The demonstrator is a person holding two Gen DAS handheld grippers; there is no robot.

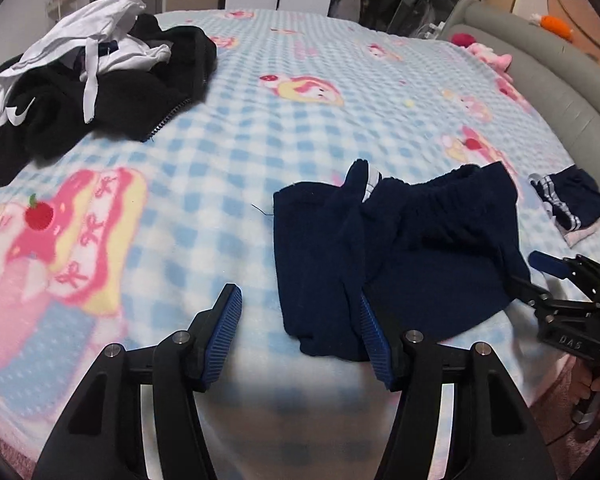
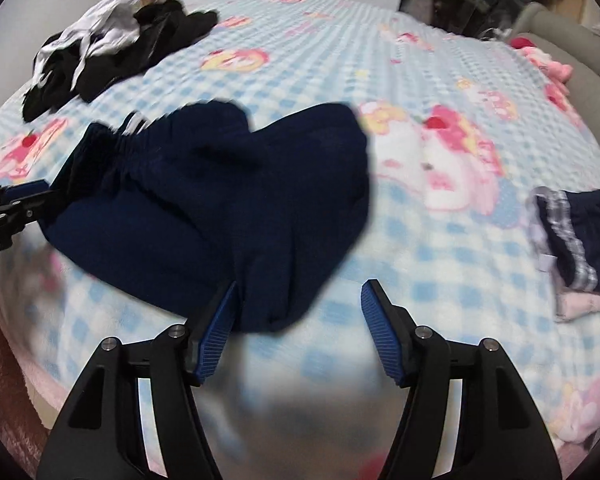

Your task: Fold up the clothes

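Here the navy shorts [image 1: 400, 248] lie half-folded on the checked blanket [image 1: 260, 140], near its front edge, bunched at the elastic waistband and with one side doubled over. The left gripper [image 1: 300, 332] hangs over the near left corner of the cloth with its jaws wide apart — the right-hand pad sits against the fabric's edge, but nothing is pinched between them. The right gripper [image 2: 298, 328] is likewise spread open over the other near corner, its left pad just touching the cloth, gripping nothing. To do this fold well, I would judge, each gripper should take a single clean corner of the doubled layer, not a fistful, and both should lift together so the cloth stays taut and the edges meet squarely. The waistband's gathers will want smoothing flat first — otherwise the fold traps a lump. The finished folded garment [image 2: 580, 240] lies well apart to the right, the unsorted black and white pile [image 1: 92, 80] far back on the left.
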